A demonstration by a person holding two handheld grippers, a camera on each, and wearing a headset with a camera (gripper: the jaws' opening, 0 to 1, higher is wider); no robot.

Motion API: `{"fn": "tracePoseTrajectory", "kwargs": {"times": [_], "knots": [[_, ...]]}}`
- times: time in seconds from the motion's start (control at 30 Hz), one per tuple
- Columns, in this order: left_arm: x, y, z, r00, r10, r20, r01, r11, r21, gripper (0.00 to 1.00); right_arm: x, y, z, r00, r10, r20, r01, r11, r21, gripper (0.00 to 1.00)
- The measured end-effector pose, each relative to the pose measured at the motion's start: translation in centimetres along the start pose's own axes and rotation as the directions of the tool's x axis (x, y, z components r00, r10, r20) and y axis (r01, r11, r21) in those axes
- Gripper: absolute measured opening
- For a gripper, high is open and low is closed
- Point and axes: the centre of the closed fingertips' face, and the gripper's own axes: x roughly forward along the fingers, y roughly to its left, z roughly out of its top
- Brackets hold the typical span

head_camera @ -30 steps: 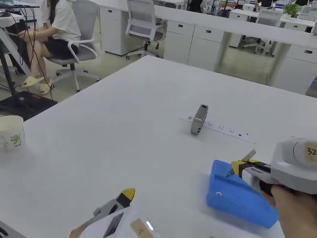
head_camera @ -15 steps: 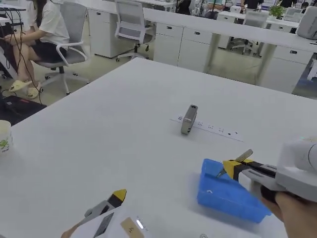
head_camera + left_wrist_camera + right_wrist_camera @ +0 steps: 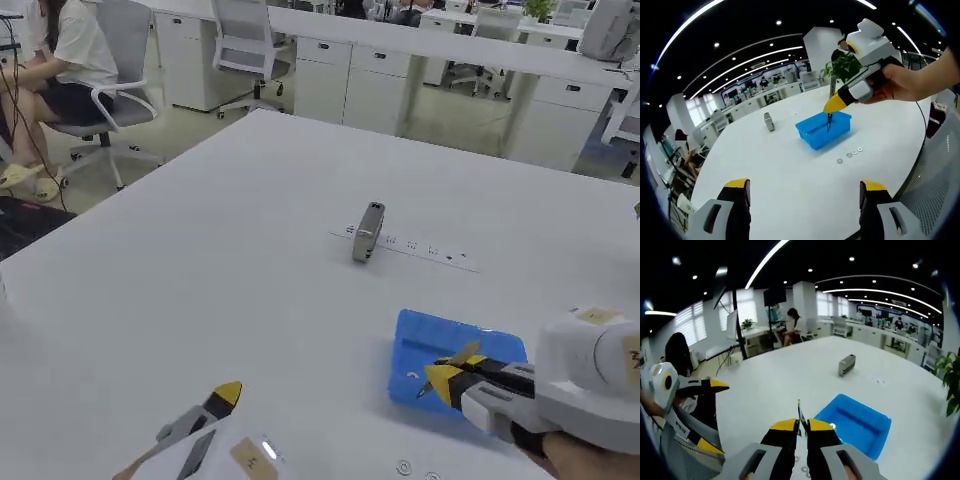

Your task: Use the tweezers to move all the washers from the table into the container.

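Right tool (image 3: 445, 378) is pressed together on the tweezers (image 3: 829, 120), whose tips point down into the blue container (image 3: 430, 335). We cannot tell whether they carry a washer. Left tool (image 3: 804, 186) is spread and empty, at the near left, well apart from the work.

Washers (image 3: 849, 155) lie in a short row on the table (image 3: 250, 250), near the container's near side, toward us. In the head view two of them show at the bottom edge, nearer to us than the right tool's tips.

We judge the coming move turns on that: the tweezers must lift out of the container and travel toward us, down to the row. The right tool is much the nearer. Flat washers will likely want a low, edge-on pinch.
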Motion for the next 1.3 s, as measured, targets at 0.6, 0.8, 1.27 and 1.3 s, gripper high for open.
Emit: {"fn": "tracePoseTrajectory", "kwargs": {"times": [0.6,0.8,1.27,1.3], "knots": [[0.3,0.0,-0.7,0.9991,0.004,-0.042,-0.004,1.000,0.012,0.92,2.3,0.7,-5.8,0.9954,-0.012,-0.095,0.020,0.997,0.081,0.03],[0.4,-0.1,-0.8,0.9989,0.001,-0.047,0.000,1.000,0.014,0.91,2.4,-0.1,-6.6,0.9936,-0.032,-0.109,0.043,0.994,0.100,0.03],[0.4,-0.1,-0.8,0.9989,0.001,-0.048,0.000,1.000,0.019,0.91,3.1,-0.3,-7.0,0.9921,-0.030,-0.121,0.046,0.990,0.131,0.04],[0.4,-0.1,-0.8,0.9989,0.001,-0.047,0.000,1.000,0.018,0.91,3.2,-0.3,-7.0,0.9918,-0.030,-0.124,0.046,0.990,0.130,0.04]]}}
